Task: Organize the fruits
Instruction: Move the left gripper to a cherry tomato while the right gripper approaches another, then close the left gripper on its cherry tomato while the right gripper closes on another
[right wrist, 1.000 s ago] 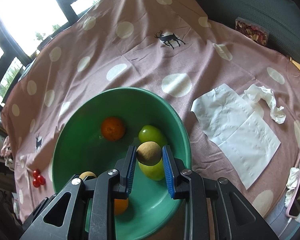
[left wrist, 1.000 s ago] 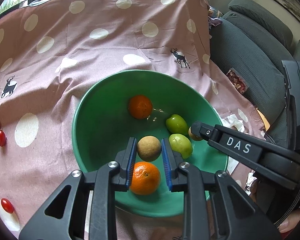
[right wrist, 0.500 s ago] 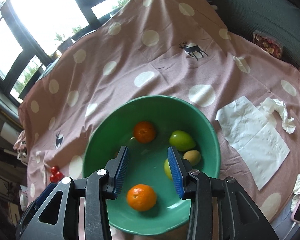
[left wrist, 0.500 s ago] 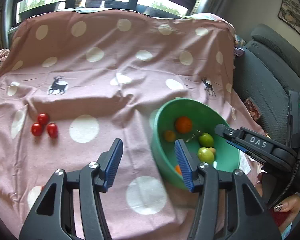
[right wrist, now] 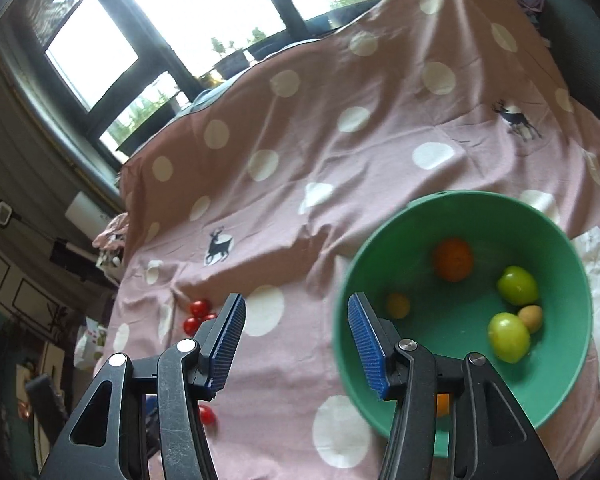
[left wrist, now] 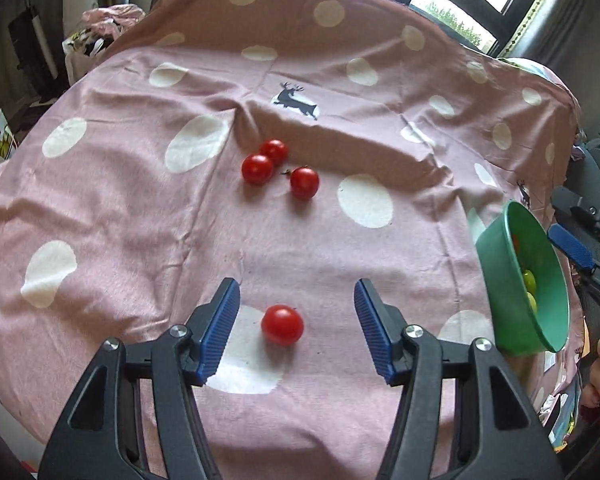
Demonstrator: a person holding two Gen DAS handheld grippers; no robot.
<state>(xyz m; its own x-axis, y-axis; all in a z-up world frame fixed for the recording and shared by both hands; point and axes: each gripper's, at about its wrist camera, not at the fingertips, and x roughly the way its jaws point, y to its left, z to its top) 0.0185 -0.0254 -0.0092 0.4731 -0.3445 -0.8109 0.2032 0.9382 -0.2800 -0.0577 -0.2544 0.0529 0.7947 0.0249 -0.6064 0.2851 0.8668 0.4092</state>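
A lone cherry tomato lies on a white dot of the pink cloth, framed between the spread jaws of the left gripper, which have just been opening and touch nothing. Three more tomatoes cluster farther up the cloth. The green bowl at right holds an orange, two green fruits and smaller pieces. The right gripper, jaws also just widened and empty, hangs over the bowl's near rim.
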